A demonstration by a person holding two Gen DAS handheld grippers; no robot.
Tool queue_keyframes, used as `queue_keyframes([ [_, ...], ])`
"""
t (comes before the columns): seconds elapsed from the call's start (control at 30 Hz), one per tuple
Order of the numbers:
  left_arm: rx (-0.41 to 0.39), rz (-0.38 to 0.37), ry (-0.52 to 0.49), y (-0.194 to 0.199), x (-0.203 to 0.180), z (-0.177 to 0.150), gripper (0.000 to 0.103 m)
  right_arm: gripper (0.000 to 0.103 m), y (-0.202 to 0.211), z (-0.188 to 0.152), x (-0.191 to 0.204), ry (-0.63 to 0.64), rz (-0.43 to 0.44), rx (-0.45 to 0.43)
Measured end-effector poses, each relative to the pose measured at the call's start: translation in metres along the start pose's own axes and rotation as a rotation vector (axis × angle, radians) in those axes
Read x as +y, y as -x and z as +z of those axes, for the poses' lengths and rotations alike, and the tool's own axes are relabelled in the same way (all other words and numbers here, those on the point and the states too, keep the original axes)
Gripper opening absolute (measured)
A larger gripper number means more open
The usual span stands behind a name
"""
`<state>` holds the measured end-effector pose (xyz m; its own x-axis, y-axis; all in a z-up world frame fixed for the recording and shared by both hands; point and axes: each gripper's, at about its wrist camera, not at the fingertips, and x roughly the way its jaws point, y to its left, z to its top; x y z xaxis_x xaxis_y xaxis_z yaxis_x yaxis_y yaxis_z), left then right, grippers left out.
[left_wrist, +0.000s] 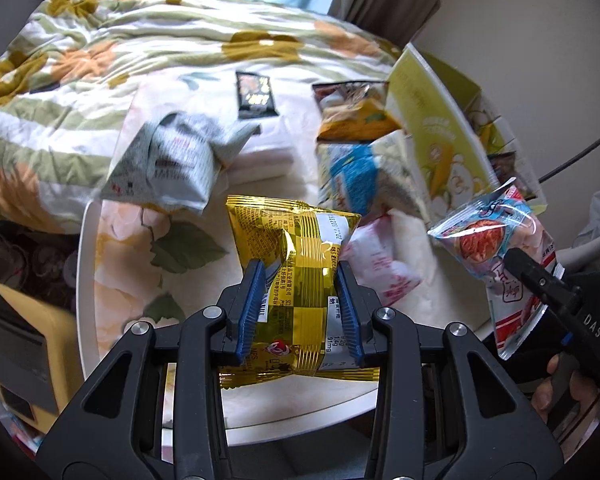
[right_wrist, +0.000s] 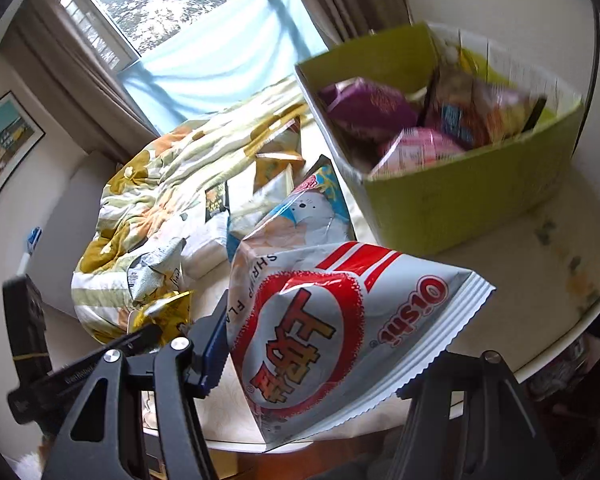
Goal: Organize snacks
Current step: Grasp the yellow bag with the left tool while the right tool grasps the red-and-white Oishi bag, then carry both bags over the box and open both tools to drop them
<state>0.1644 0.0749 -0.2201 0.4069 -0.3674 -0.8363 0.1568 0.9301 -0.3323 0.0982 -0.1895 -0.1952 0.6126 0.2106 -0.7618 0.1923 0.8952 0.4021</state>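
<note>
Left gripper (left_wrist: 300, 304) clamps the gold snack packet (left_wrist: 296, 256) at its waist, blue pads (left_wrist: 254, 296) pressed into the foil on both sides, the packet clear of the white round table (left_wrist: 300, 412) below it. Right gripper (right_wrist: 312, 360) holds the white-and-red Oishi shrimp-cracker bag (right_wrist: 332, 328) in a moderately wide grip; only its left pad shows, the bag covering the other. I judge both packets bound for the green box (right_wrist: 460, 204) — ahead and to the right of the right gripper, already holding several packs. To do this well, I keep both grips firm, carry each bag over the box rim before letting go, and drop one at a time so the arms do not cross. Only the right view looks into the box; only the left view shows the loose packets still lying ahead on the table — grey (left_wrist: 172, 160), black (left_wrist: 256, 96), blue (left_wrist: 352, 176).
</note>
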Motion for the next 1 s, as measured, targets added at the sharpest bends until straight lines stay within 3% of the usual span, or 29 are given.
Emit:
queue_keyframes([
  [0.23, -0.091, -0.049, -0.071, 0.040, -0.046, 0.032, 0.033, 0.059, 0.042, 0.018, 0.001, -0.007, 0.048, -0.084],
  [0.43, -0.165, -0.073, -0.136, 0.047, -0.108, 0.075, 0.033, 0.059, 0.072, 0.064, -0.019, 0.006, 0.070, -0.176],
  [0.63, -0.181, -0.111, -0.163, 0.016, -0.180, 0.114, 0.033, 0.059, 0.076, 0.122, -0.064, 0.015, 0.062, -0.193],
  [0.87, -0.160, -0.097, -0.189, -0.055, -0.256, 0.144, 0.033, 0.059, 0.069, 0.179, -0.121, 0.052, 0.074, -0.178],
  [0.93, -0.143, -0.057, -0.211, -0.076, -0.273, 0.146, 0.044, 0.059, 0.067, 0.190, -0.137, 0.055, 0.076, -0.173],
  [1.0, -0.120, -0.012, -0.229, -0.094, -0.285, 0.145, 0.094, 0.059, 0.062, 0.200, -0.150, 0.052, 0.085, -0.160],
])
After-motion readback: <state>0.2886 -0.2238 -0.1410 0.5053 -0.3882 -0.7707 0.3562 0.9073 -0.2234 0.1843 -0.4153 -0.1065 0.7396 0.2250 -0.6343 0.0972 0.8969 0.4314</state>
